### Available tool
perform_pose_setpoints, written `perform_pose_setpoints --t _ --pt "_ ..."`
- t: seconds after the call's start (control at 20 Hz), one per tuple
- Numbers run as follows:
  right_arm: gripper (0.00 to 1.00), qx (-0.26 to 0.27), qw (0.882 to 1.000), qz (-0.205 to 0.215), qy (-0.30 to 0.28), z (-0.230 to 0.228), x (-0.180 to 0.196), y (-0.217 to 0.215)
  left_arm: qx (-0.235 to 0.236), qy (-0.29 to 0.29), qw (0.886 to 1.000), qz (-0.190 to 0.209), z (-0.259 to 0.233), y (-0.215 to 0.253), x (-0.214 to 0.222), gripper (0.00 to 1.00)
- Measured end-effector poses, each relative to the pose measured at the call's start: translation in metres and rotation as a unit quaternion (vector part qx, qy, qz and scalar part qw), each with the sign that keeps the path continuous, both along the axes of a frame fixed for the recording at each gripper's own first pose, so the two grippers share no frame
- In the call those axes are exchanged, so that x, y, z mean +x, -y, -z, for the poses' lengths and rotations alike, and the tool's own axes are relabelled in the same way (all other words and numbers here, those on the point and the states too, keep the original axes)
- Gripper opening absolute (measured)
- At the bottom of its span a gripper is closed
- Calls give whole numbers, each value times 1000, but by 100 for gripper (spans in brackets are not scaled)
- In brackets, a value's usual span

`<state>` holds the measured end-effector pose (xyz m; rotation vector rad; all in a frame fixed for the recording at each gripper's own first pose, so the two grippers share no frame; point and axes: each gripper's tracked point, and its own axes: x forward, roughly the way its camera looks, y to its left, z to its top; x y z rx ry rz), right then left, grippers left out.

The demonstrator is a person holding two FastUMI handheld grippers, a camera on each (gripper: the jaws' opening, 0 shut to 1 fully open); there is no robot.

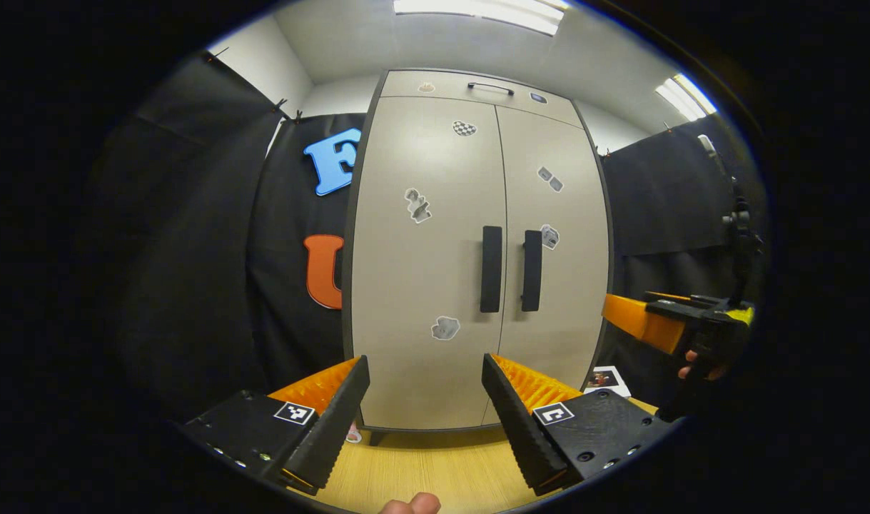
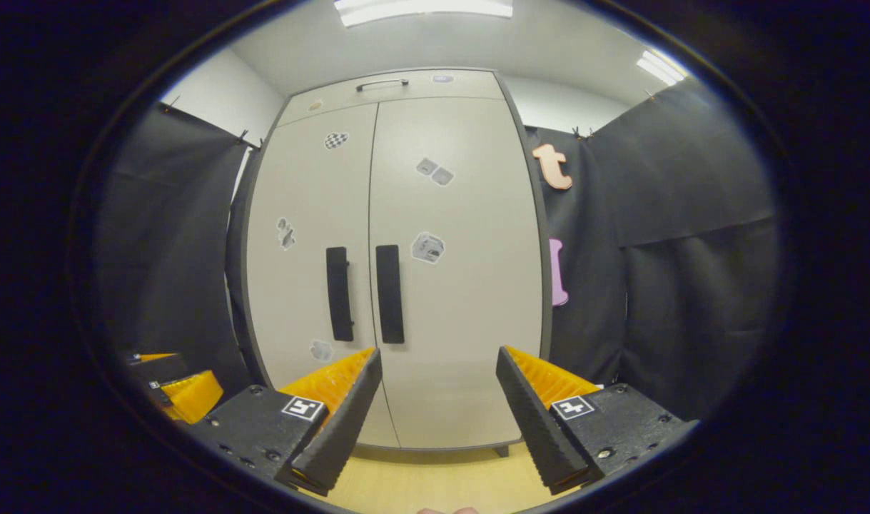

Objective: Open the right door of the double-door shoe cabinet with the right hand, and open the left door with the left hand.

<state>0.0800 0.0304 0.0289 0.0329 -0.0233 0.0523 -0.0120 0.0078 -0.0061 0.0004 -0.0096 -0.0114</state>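
Beige shoe cabinet [image 1: 435,250] is standing closed. Both the left gripper [image 1: 426,407] and right gripper [image 2: 438,407] are hovering before it, fingers spread wide, gripping nothing.

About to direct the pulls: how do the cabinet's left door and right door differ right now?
The left door carries its handle at its right edge; the right door carries its handle at its left edge. The left door's stickers include a checkered one; the right door's stickers include none checkered. Both doors are shut, beige, with black vertical handles.
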Motion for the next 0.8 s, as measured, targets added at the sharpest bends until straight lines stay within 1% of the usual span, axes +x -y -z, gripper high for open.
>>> perform_pose_setpoints --t 0.05,0.2,0.3,0.35,0.4,0.6,0.75,0.8 --pt "100 5 1000 -5 0 -4 11 -5 -1 0 1000 -2 2 -2 -2 95" --pt "100 13 1000 -12 -3 -15 43 -15 -2 -4 1000 -15 5 -15 -10 95" --pt "100 5 1000 -9 1 -22 62 -20 -5 -6 1000 -21 7 -21 -12 95" --pt "98 1 1000 -11 0 -26 71 -24 -5 -6 1000 -26 8 -26 -12 95" --pt "100 -3 1000 -14 0 -29 79 -28 -5 -8 1000 -30 10 -29 -12 95" --pt "100 -15 1000 -25 -10 -28 111 -46 -3 -13 999 -41 14 -40 -11 95" --pt "100 -14 1000 -20 -14 -25 129 -49 -5 -19 999 -48 16 -47 -9 95" --pt "98 -13 1000 -18 -16 -24 134 -49 -6 -20 999 -50 18 -50 -8 95"
